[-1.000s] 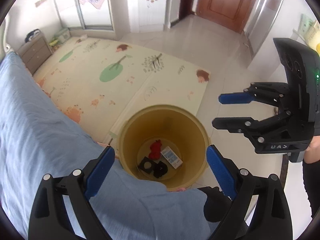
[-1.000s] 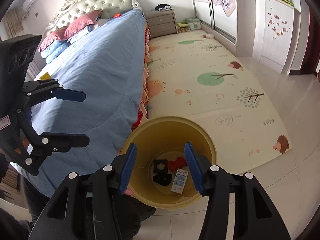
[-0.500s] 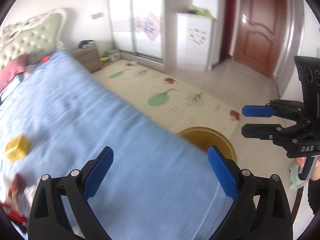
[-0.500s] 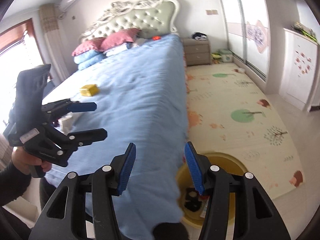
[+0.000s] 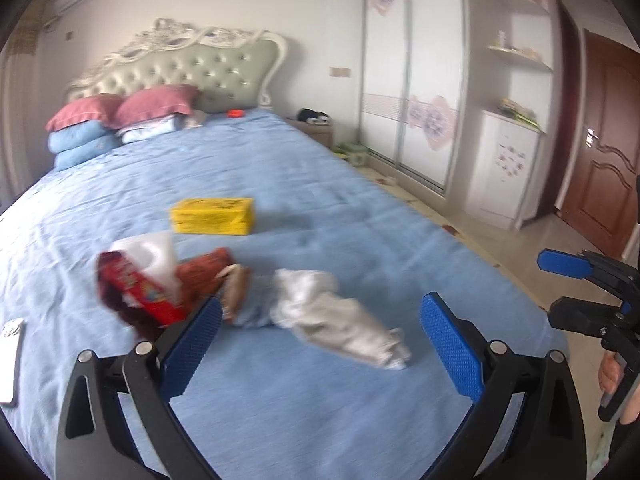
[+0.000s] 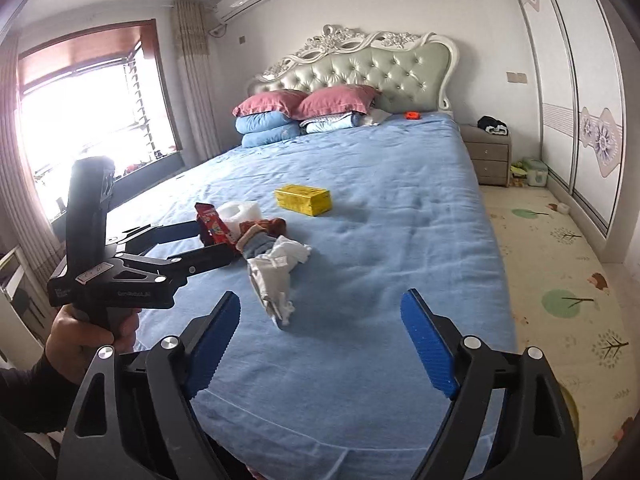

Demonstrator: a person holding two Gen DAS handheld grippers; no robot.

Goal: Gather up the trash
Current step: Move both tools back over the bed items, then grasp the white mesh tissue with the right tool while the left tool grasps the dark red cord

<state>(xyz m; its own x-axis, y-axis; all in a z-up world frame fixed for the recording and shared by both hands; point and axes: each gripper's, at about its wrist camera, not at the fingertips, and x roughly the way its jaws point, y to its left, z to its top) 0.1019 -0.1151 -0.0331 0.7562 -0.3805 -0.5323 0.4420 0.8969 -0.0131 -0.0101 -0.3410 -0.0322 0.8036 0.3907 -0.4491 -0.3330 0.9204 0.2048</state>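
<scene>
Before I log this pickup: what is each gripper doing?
Left gripper: jaws opening, nothing between them.
Right gripper: jaws opening, nothing between them.

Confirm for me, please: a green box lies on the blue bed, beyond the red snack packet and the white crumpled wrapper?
Not quite: the box is yellow, not green, as the right wrist view shows. It does lie on the blue bed, beyond the red snack packet and the white crumpled wrapper.

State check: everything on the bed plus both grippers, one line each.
left gripper: opening, nothing between the fingers
right gripper: opening, nothing between the fingers
yellow box: lying flat on the bed, closed
red snack wrapper: crumpled, on the bed
white cloth: crumpled, on the bed
wardrobe doors: shut
</scene>
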